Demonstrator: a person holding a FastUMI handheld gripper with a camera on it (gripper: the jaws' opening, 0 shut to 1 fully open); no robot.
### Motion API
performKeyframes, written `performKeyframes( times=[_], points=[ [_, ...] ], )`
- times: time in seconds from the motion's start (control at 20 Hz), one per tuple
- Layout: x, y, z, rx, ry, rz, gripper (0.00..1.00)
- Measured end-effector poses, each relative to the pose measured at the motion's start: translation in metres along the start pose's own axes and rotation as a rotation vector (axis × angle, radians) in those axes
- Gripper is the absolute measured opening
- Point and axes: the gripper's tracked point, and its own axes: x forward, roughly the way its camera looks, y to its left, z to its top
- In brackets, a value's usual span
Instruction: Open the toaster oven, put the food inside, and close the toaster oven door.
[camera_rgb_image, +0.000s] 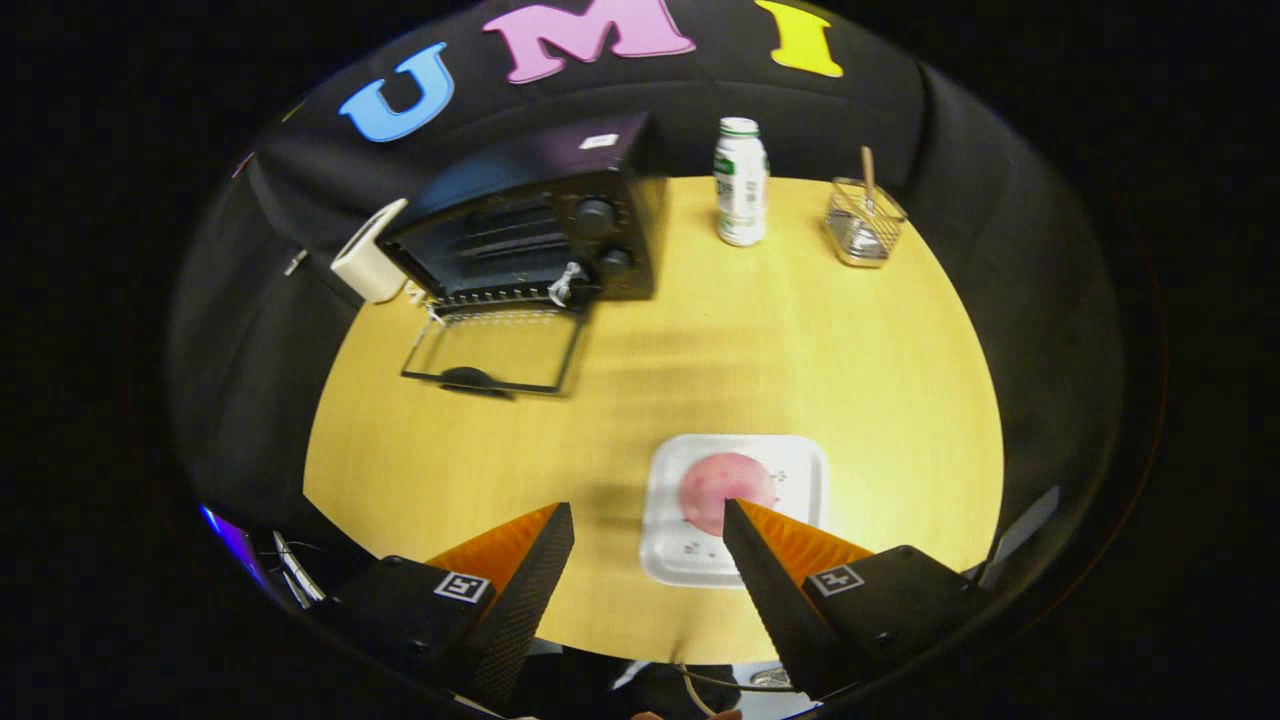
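Note:
A black toaster oven stands at the far left of the yellow table, and its glass door lies folded down flat in front of it. A round pink piece of food rests on a white square plate close to me. My gripper is open, with nothing between its fingers. The right fingertip overlaps the near edge of the food and plate in the view, while the left fingertip is over bare table to the plate's left.
A white and green bottle stands at the back of the table, right of the oven. A small wire basket holding a wooden stick sits further right. A white box leans at the oven's left side.

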Motion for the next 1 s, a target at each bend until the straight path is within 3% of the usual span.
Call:
performKeyframes(
  times=[0.2,0.55,0.65,0.7,0.75,0.8,0.85,1.0],
  points=[
    [0.021,-0.062,-0.015,0.046,0.113,-0.047,0.99],
    [0.073,-0.109,-0.052,0.023,0.273,-0.095,0.96],
    [0.084,-0.114,-0.055,0.009,0.294,-0.093,0.80],
    [0.088,-0.113,-0.058,0.018,0.308,-0.084,0.65],
    [0.091,-0.116,-0.060,0.020,0.319,-0.093,0.58],
    [0.088,-0.118,-0.059,0.025,0.333,-0.083,0.36],
    [0.089,-0.119,-0.059,0.034,0.334,-0.070,0.25],
    [0.090,-0.118,-0.063,0.051,0.340,-0.016,0.09]
  ],
)
